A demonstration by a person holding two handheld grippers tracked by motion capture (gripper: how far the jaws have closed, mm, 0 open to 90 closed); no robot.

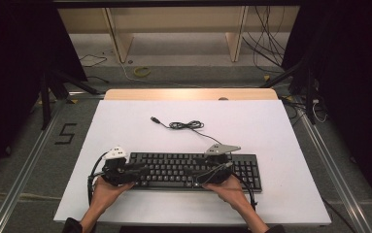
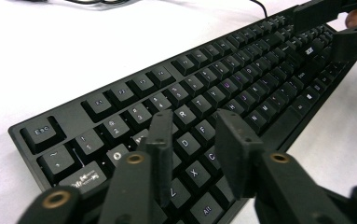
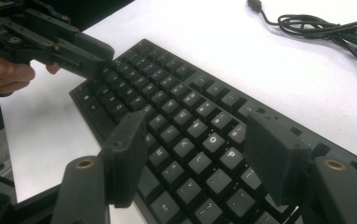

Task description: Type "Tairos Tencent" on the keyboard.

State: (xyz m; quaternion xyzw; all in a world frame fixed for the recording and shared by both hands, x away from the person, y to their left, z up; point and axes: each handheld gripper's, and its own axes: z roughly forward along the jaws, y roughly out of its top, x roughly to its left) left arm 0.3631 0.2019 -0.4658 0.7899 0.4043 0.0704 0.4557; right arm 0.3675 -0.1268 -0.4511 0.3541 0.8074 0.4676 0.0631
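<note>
Beside keyboard (image 3: 199, 135), possibly coiled cable (image 3: 325, 28)

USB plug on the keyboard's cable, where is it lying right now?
In the high view the USB plug lies on the white table, behind the keyboard and left of the coiled cable.

A white surface (image 1: 125, 121) is lying over a wooden top; beyond it, a yellow cable loop (image 1: 142, 71) is resting on the grey floor (image 1: 193, 77).

Keyboard (image 2: 241, 84) under the left gripper (image 2: 192, 140) looks like matt black plastic, keycaps smooth. Gripper's matt black too, brassy metal rivets. White tabletop (image 1: 251, 121) beyond it: smooth, flat finish.
</note>
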